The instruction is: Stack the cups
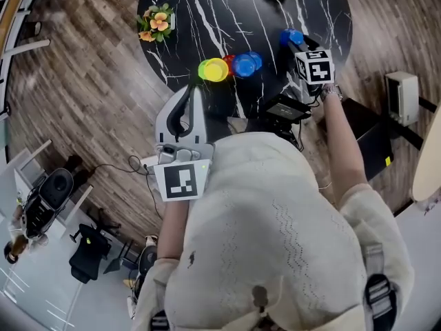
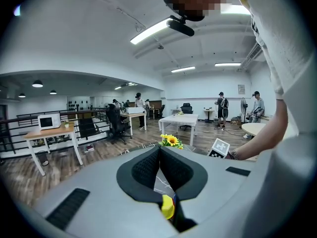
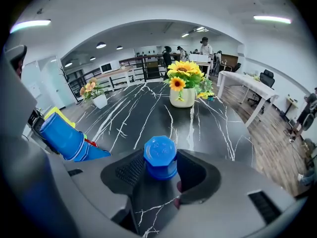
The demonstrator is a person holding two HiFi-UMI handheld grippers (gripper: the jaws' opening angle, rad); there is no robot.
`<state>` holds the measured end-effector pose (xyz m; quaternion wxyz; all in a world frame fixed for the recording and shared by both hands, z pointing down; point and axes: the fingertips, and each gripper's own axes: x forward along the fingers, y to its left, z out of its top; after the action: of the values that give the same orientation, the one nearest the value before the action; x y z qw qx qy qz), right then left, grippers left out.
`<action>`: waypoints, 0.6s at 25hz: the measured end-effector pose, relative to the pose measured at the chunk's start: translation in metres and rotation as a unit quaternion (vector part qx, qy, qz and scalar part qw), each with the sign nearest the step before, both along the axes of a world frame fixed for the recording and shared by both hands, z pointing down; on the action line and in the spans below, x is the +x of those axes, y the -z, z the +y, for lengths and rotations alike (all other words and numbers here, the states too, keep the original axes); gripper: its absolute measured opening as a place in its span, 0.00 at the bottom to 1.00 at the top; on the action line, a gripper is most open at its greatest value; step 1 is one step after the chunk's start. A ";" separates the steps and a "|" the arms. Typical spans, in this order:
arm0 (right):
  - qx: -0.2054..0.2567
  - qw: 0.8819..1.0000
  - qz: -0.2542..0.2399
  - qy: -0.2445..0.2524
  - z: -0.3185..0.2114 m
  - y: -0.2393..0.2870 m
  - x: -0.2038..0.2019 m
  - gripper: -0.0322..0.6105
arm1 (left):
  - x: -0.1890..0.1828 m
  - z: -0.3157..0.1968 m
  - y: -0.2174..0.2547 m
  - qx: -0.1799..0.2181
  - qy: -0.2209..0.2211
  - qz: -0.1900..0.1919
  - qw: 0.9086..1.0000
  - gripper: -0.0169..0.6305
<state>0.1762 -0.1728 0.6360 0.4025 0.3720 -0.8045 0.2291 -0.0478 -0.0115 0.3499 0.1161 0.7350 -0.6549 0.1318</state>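
A small blue cup [image 3: 160, 157] stands upside down on the black marble table [image 3: 148, 108]. My right gripper [image 3: 157, 175] is down over it, one pad against each side; the head view shows this blue cup [image 1: 292, 37] just beyond the right gripper [image 1: 300, 48]. To the left, other cups lie on their sides in a row: yellow-green [image 1: 213, 69], red [image 1: 229, 61], blue [image 1: 246, 64]. My left gripper [image 1: 196, 92] hovers just short of the yellow-green cup, shut and empty. A sliver of the yellow cup [image 2: 167, 207] shows below its closed jaws.
A small pot of orange flowers [image 1: 157, 23] stands at the table's left rim. A sunflower vase [image 3: 181, 90] sits farther back in the middle. On the floor at the right are a black box [image 1: 372, 140] and a white unit [image 1: 402, 95]. Desks and people are far off.
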 end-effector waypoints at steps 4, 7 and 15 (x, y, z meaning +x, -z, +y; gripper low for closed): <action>0.006 1.000 -0.013 -0.010 -0.001 0.011 0.002 0.39 | 0.001 0.001 0.001 0.005 -0.003 0.003 1.000 0.06; 0.016 1.000 -0.015 -0.012 -0.002 0.023 0.006 0.39 | 0.005 0.003 0.004 0.008 -0.010 0.004 1.000 0.06; 0.036 0.998 -0.038 -0.029 0.003 0.058 0.012 0.39 | 0.006 0.005 0.008 0.021 -0.026 0.006 0.999 0.06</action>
<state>0.1880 -0.1699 0.5778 0.3516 0.4004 -0.8156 0.2257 -0.0415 -0.0067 0.3423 0.1005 0.7549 -0.6375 0.1166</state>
